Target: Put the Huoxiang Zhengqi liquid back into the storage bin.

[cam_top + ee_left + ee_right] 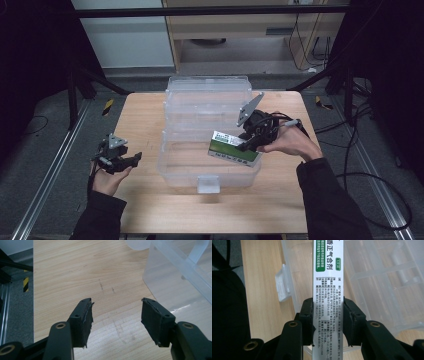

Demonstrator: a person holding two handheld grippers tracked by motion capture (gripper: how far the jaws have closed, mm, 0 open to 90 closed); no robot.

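Grey carpeted floor (45, 125) with metal rails surrounds the pale wooden worktop (280, 210). A clear plastic bin (210, 150) sits mid-worktop, lid hinged back. Over its right front corner, the right gripper (248, 143) clamps a green-and-white box (235, 149). Near the left edge, the left gripper (134, 159) gapes wide, empty.

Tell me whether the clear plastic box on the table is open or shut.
Open. The clear plastic box has its lid swung back behind it, and the right gripper holds a green-and-white carton over its open tub.
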